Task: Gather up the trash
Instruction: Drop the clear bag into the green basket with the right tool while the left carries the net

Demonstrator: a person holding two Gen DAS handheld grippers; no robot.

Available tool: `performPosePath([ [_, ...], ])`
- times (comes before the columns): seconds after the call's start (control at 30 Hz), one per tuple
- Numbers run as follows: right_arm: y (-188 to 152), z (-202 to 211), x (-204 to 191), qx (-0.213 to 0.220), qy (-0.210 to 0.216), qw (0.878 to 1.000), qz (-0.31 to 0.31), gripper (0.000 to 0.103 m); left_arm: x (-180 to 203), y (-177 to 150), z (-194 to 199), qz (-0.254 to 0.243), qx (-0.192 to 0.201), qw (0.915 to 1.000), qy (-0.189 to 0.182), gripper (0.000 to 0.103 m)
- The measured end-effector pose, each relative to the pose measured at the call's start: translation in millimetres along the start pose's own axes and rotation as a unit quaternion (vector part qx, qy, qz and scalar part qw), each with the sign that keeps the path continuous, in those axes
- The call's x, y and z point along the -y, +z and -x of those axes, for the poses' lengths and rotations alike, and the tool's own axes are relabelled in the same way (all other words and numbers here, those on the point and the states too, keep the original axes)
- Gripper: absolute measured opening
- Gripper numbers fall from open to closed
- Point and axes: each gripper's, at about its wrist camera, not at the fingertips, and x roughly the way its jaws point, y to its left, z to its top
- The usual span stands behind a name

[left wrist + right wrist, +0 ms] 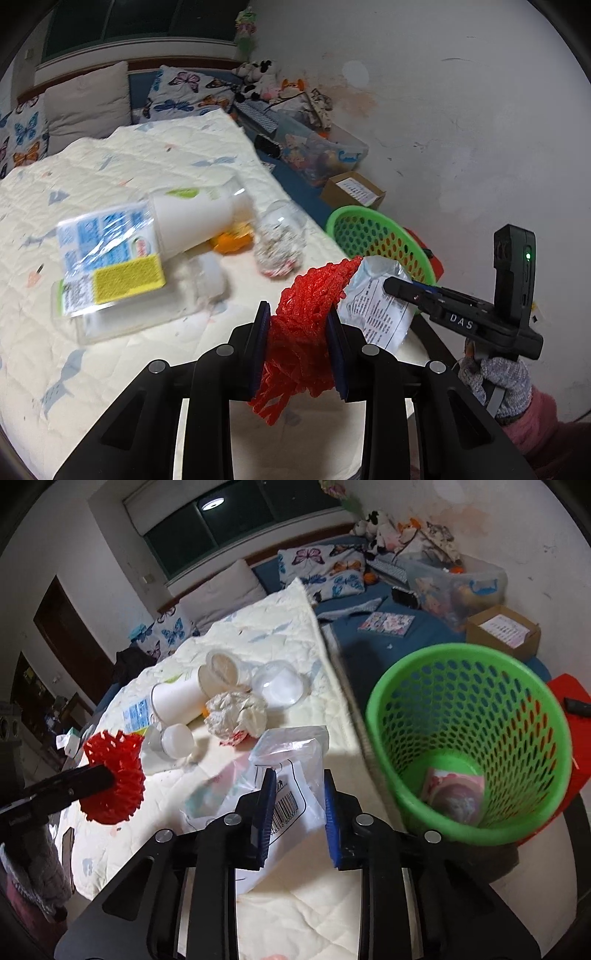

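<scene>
My left gripper (298, 310) is shut on a bunched red mesh net (306, 288), held up over the cream quilt (110, 369). My right gripper (297, 773) is shut on a clear plastic bag (291, 749) with a barcode label, raised at the bed's edge beside the green mesh basket (402, 786). A pinkish wrapper (454, 794) lies at the basket's bottom. On the quilt sit a white cup (177, 698), crumpled paper (236, 714), a clear dome lid (279, 688) and a blue-and-yellow sponge pack (110, 254).
The basket stands on a red stool (569, 690) off the bed's right edge. Behind it are a cardboard box (502, 631) and a clear storage bin (461, 587). Butterfly pillows and plush toys line the far wall. A gloved hand (498, 376) holds the right gripper.
</scene>
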Motion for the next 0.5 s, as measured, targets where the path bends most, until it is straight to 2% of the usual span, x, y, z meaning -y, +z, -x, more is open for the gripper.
performPosePath([
  [0.17, 6.2, 15.2, 23.6, 0.02, -0.023, 0.999, -0.013, 0.02, 27.2, 18.9, -17.7, -0.022, -0.002, 0.9994, -0.025, 0.029],
  [0.33, 19.3, 31.8, 54.6, 0.042, -0.055, 0.997, -0.028, 0.019, 57.4, 39.0, -39.5, -0.043, -0.008, 0.9979, -0.049, 0.029],
  [0.4, 22.3, 34.7, 62.4, 0.033, -0.041, 0.998, -0.033, 0.02, 65.0, 44.7, -43.9, -0.049, -0.005, 0.9974, -0.052, 0.029],
  [0.43, 21.7, 36.3, 65.3, 0.033, -0.035, 0.998, -0.038, 0.024, 68.0, 48.0, -45.8, -0.049, -0.004, 0.9972, -0.056, 0.029],
  [0.5, 18.7, 36.2, 68.0, 0.031, -0.033, 0.998, -0.041, 0.039, 71.6, 51.0, -47.3, -0.051, -0.002, 0.997, -0.058, 0.029],
])
